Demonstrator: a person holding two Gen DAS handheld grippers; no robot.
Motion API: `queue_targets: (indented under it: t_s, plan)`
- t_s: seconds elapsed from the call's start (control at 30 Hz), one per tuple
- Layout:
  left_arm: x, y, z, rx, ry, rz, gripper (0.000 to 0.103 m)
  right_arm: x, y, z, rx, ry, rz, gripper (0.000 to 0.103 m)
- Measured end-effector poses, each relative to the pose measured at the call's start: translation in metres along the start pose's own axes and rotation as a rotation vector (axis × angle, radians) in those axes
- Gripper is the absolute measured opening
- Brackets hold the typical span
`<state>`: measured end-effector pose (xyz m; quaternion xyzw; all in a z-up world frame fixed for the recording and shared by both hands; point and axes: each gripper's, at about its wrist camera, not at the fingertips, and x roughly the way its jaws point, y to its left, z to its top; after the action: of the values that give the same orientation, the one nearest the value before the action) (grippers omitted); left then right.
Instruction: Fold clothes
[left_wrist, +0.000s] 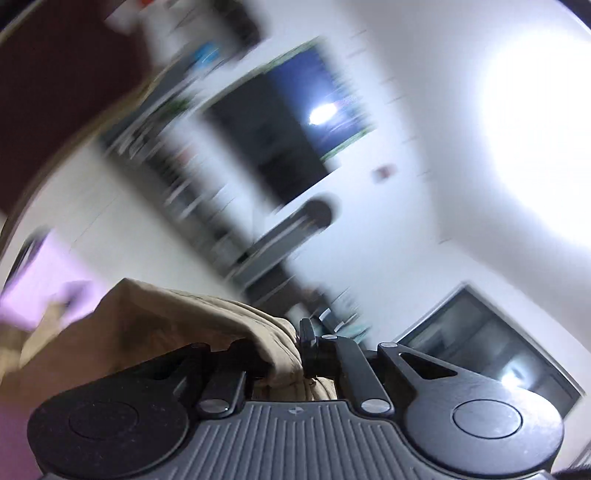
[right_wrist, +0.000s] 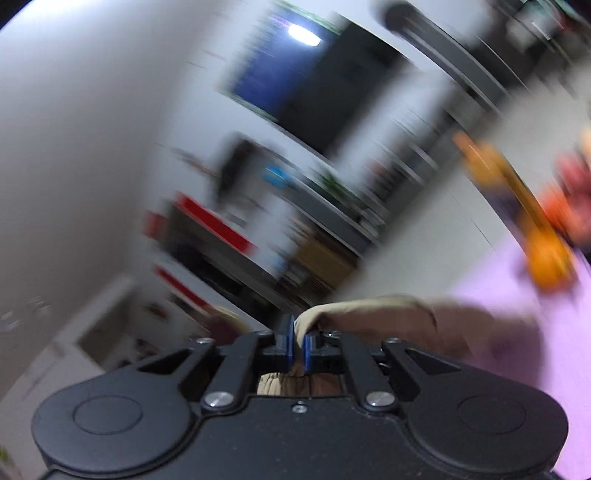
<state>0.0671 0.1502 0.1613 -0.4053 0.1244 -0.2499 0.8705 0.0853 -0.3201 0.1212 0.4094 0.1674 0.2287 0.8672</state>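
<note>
A beige garment (left_wrist: 177, 325) hangs bunched over my left gripper (left_wrist: 295, 347), whose jaws are shut on a fold of it; the cloth drapes over and hides the left finger. In the right wrist view the same beige garment (right_wrist: 384, 314) runs off to the right from my right gripper (right_wrist: 298, 347), which is shut on its edge between blue pads (right_wrist: 288, 339). Both cameras are tilted up at the room, and both views are smeared by motion.
A lilac surface (right_wrist: 535, 295) lies under the cloth at the right, and shows as a lilac patch (left_wrist: 48, 280) at the left. A blurred orange and red object (right_wrist: 539, 229) sits on it. Behind are a dark screen (left_wrist: 291, 133), shelves (right_wrist: 295, 229) and white walls.
</note>
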Motion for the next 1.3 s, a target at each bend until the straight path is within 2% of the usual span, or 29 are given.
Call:
queue_targets:
  t_s: [0.1,0.23,0.3,0.4,0.47,0.63,0.67,0.7,0.77,0.83,0.9,0.97,1.0,1.07,1.13,1.23,1.3]
  plan:
    - [-0.028,-0.043,0.009,0.013,-0.027,-0.028,0.004,-0.039,0.054,0.026,-0.055,-0.064,0.08,0.005]
    - [-0.063,-0.077,0.011,0.091,-0.091,-0.119,0.004,-0.08,0.094,0.031,-0.148,-0.116,0.146,0.005]
    - [-0.065,-0.084,0.014,0.117,-0.094,-0.104,0.005,-0.089,0.105,0.031,-0.186,-0.127,0.166,0.005]
    - [-0.038,-0.069,0.014,0.094,-0.041,-0.012,0.005,-0.068,0.105,0.038,-0.192,-0.097,0.116,0.005]
    - [-0.004,-0.039,0.014,0.069,0.013,0.101,0.005,-0.037,0.094,0.044,-0.168,-0.044,0.04,0.005]
    - [0.107,0.061,0.021,-0.006,0.194,0.354,0.004,0.085,0.04,0.053,-0.139,0.124,-0.237,0.005]
    - [0.122,0.066,0.025,-0.01,0.192,0.372,0.004,0.102,0.034,0.058,-0.134,0.127,-0.263,0.005]
    - [0.132,0.061,0.034,0.008,0.166,0.366,0.004,0.118,0.031,0.064,-0.128,0.121,-0.276,0.005]
    - [0.127,0.028,0.058,0.092,0.077,0.265,0.004,0.121,0.04,0.084,-0.149,0.044,-0.231,0.005]
    - [0.113,-0.007,0.076,0.18,-0.015,0.156,0.004,0.099,0.061,0.1,-0.23,-0.059,-0.124,0.005]
    - [0.095,-0.031,0.079,0.268,-0.077,0.069,0.008,0.072,0.081,0.113,-0.313,-0.145,-0.014,0.005]
    - [0.085,-0.041,0.06,0.312,-0.079,0.049,0.009,0.051,0.089,0.112,-0.383,-0.181,0.036,0.005]
    - [0.081,-0.033,0.047,0.312,-0.055,0.069,0.009,0.044,0.084,0.105,-0.395,-0.174,0.043,0.005]
    - [0.08,-0.011,0.017,0.299,0.009,0.121,0.008,0.04,0.06,0.083,-0.389,-0.109,0.013,0.005]
    - [0.087,0.032,-0.023,0.244,0.112,0.189,0.008,0.043,0.024,0.051,-0.356,-0.013,-0.056,0.005]
    - [0.094,0.118,-0.084,0.067,0.264,0.316,0.007,0.052,-0.047,-0.013,-0.273,0.148,-0.191,0.005]
    - [0.095,0.177,-0.13,-0.058,0.348,0.414,0.007,0.053,-0.097,-0.059,-0.17,0.247,-0.278,0.005]
